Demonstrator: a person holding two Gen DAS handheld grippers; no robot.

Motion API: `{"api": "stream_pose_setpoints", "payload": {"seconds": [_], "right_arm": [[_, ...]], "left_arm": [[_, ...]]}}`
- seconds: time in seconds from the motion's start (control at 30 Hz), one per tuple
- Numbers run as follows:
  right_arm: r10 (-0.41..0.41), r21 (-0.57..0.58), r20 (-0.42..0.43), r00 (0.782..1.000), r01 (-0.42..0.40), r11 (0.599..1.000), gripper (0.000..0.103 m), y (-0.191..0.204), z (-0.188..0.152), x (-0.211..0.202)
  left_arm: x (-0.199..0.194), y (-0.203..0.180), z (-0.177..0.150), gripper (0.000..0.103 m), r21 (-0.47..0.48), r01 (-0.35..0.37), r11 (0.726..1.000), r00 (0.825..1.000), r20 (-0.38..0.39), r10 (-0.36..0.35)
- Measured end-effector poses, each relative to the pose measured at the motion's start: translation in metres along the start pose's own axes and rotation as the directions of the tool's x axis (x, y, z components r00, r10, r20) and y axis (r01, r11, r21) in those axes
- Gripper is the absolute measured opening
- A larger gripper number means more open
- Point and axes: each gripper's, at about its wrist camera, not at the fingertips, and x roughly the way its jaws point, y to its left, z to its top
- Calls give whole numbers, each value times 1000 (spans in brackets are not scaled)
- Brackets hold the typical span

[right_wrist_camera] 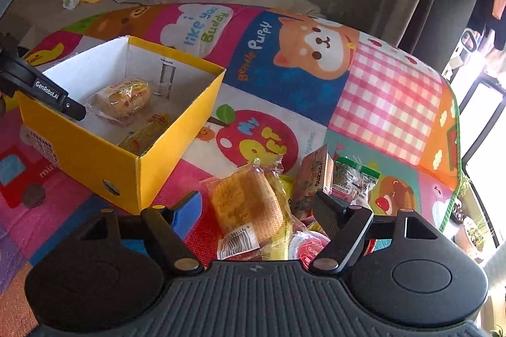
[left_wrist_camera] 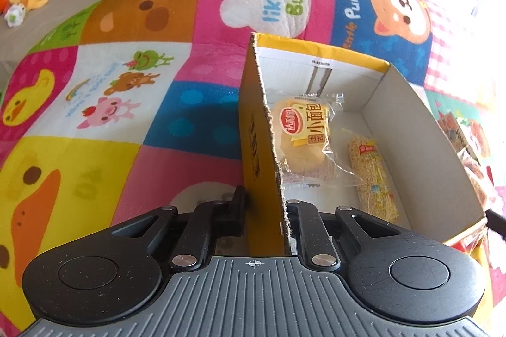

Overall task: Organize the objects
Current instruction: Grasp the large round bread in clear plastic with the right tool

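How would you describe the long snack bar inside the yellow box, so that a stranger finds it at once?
On the colourful cartoon play mat stands an open yellow cardboard box with white inside walls. Two wrapped snacks lie on its floor. The long grainy yellow snack bar is the narrow stick-shaped one, beside the round bread bun in clear wrapping.

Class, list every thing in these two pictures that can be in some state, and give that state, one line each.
Yellow box: open, no lid on it.
Left gripper: shut on the box wall.
Right gripper: open above the orange cake packet.
Bread packet: sealed, lying in the box.
Cereal bar: wrapped, lying in the box.
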Motion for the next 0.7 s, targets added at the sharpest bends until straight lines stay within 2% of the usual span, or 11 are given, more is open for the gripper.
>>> {"api": "stream_pose_setpoints", "payload": {"seconds": [0.1,0.13,0.2,0.33,0.57,0.7], "right_arm": [[49,59,-16,999,-48,997,79,-14,4,-14],[57,65,-8,998,-57,996,84,-16,3,-21],[51,53,4,999,-51,997,86,-18,-1,-31],[37,20,-8,999,-37,999,86,-20,-4,-33],[72,-12,-62,996,-73,997,86,-7,2,14],[35,-79,-103,994,-44,996,85,8,0,46]], "left_arm": [[-3,3,-4,16,-33,18,999,1000,-4,-18],[-3,5,-6,16,-54,27,998,1000,-2,-28],[-3,8,-8,16,-81,38,996,999,3,-38],[-2,2,-6,15,-42,12,999,1000,-7,-12],[-2,0,-8,15,-29,1,1000,1000,7,-1],[-2,0,-8,15,-31,3,1000,1000,7,-3]]}}
